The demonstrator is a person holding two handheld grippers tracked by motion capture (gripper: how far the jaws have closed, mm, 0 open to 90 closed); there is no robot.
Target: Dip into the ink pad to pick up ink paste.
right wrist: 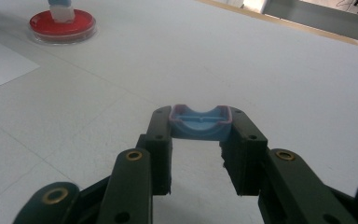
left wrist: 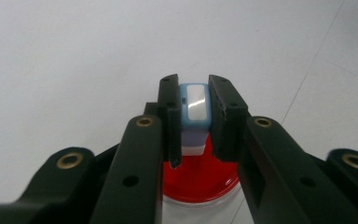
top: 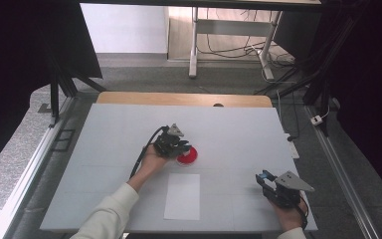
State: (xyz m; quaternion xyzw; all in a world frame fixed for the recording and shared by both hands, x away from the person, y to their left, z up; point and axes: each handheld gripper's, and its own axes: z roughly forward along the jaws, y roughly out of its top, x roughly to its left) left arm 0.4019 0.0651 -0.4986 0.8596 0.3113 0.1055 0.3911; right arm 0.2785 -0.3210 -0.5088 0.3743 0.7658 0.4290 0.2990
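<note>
Two grips: stamp over the red dish, its blue cap held well apart.

Left gripper (top: 179, 145) is clamped on the upright stamp (left wrist: 194, 116), whose foot sits in the red dish (left wrist: 200, 179) straight below its jaws. Right gripper (top: 268, 180) pinches the blue cap (right wrist: 199, 122) crosswise, low at the table's (top: 238, 129) near right. White sheet (top: 182, 196) lies between them, nearer the left; nothing blocks the way.

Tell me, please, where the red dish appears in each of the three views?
High view: red dish at table centre, by the left gripper.
Left gripper view: low centre, under the clamped blue-and-white piece.
Right gripper view: top left.
Shared landmark: white paper sheet.
</note>
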